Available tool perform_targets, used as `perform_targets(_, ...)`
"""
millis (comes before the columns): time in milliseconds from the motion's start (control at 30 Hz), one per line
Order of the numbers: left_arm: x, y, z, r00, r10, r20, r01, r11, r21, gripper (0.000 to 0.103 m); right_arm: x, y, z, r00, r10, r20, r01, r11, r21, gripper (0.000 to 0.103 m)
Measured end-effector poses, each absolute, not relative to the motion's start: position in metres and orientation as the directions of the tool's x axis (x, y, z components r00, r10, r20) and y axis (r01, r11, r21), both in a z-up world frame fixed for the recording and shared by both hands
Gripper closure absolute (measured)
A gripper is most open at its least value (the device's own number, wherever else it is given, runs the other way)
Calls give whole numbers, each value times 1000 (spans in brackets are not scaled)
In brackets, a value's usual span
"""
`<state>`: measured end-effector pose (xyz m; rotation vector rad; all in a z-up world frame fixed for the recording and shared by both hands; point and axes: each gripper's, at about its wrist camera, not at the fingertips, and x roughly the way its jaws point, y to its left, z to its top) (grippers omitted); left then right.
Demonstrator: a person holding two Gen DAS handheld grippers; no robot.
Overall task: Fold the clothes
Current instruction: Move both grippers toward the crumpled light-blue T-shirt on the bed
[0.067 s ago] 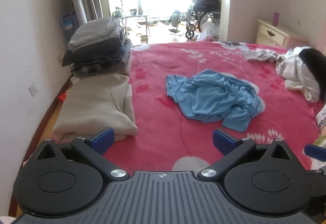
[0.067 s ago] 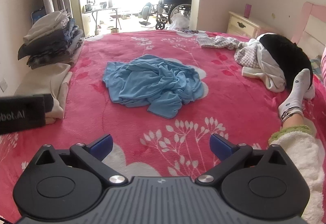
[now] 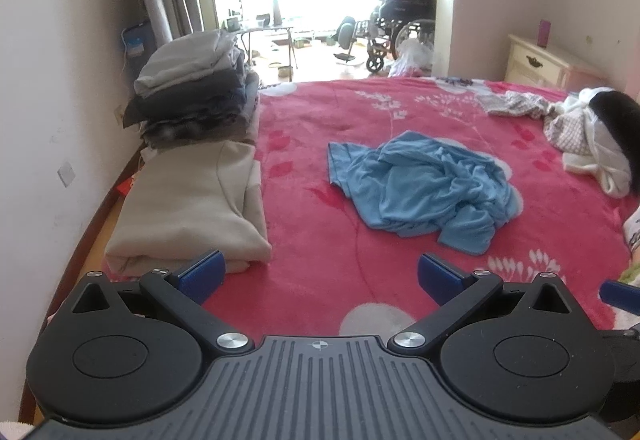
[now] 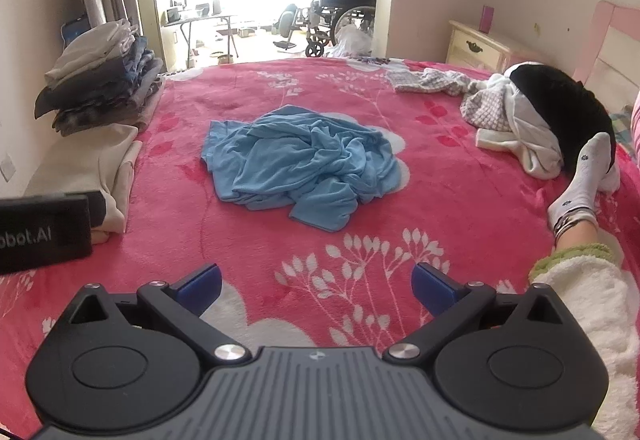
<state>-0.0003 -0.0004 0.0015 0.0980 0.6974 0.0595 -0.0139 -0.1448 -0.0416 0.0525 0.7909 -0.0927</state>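
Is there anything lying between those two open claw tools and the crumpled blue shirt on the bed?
Nothing visible. Only bare red blanket lies between the blue shirt and the open left gripper and right gripper. The person's socked foot is off to the right.

Crumpled shirt [image 4: 300, 164] mid-bed [image 4: 360, 248], folded stack [image 4: 100, 80] left, clothes heap [image 4: 532, 120] right

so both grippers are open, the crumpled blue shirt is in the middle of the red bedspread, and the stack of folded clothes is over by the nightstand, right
Not quite. The stack of folded clothes sits at the left edge of the bed by the curtain, across from the nightstand, as the left wrist view shows. The rest holds: both grippers open, blue shirt mid-bedspread.
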Motion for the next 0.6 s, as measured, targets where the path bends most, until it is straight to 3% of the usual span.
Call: perform_targets(600, -6, 17, -9, 739, 108, -665, -66, 994, 87, 0, -13, -140, -43, 699, -55, -713, 89, 996, 10, 0)
